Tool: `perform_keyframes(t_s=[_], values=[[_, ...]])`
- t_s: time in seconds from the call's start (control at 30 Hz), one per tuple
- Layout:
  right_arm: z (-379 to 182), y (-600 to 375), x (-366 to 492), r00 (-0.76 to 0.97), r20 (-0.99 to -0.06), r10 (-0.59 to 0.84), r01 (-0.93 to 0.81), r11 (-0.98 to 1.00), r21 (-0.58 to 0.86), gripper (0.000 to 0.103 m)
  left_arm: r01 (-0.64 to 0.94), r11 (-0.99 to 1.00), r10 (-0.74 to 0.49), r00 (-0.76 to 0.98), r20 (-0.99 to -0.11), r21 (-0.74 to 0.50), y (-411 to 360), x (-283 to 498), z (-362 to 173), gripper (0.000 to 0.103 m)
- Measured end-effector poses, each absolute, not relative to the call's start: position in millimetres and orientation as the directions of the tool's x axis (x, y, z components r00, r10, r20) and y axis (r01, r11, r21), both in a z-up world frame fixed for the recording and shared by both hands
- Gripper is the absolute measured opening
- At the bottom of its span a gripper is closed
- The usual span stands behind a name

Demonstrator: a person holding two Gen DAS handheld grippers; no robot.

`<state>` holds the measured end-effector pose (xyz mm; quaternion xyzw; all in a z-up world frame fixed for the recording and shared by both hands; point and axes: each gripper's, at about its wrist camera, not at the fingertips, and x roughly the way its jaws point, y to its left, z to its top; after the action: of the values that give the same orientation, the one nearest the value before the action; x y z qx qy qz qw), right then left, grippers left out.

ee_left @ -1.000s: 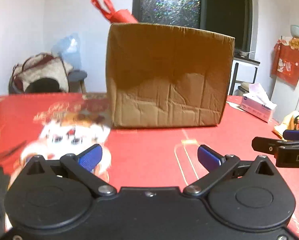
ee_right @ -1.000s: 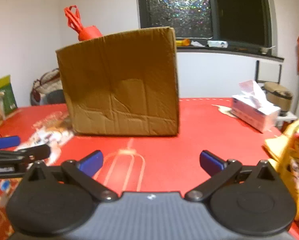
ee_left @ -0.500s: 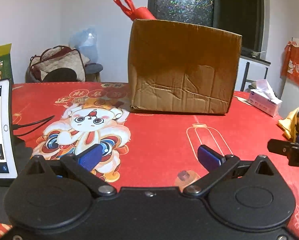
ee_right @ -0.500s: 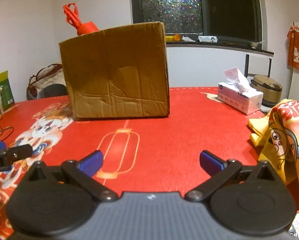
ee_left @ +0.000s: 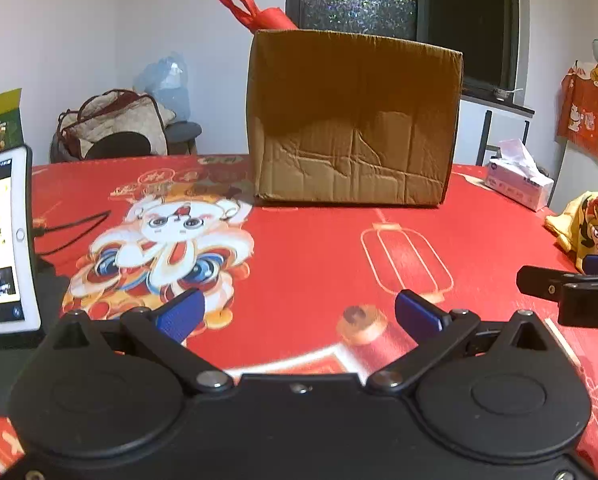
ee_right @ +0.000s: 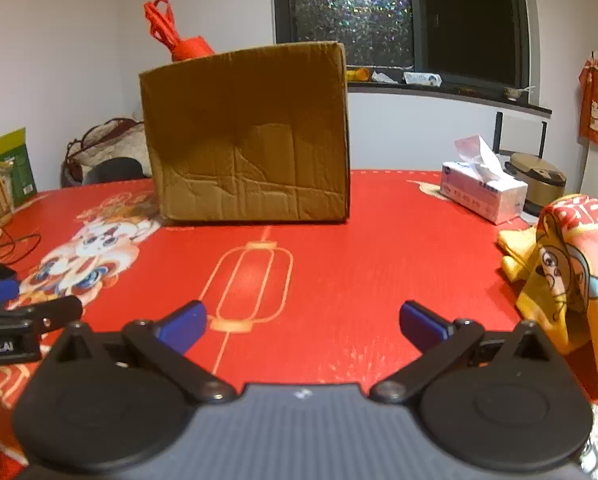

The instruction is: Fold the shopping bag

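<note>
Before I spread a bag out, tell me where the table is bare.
Bare: the red tablecloth between the cardboard box and both open claws, left claw, right claw. Crowded: the right edge, with the yellow cartoon bag and tissue box; the left edge, with the tablet and its cable.

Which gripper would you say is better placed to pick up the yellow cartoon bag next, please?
Right, probably. The yellow bag lies just beside the open right gripper; for the open left gripper it sits at the far right edge.
</note>
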<state>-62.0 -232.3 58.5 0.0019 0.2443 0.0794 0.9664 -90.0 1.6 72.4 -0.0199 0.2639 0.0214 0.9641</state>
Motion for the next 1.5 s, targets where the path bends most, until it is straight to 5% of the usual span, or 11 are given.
perform_keyframes(t_s=[1.5], values=[[1,-205,-71,0.783,-0.615,0.089,-0.133,0.991,-0.026,0.102,-0.162,0.987,0.133,0.743,-0.656,0.017,6,-91,19,0.103]])
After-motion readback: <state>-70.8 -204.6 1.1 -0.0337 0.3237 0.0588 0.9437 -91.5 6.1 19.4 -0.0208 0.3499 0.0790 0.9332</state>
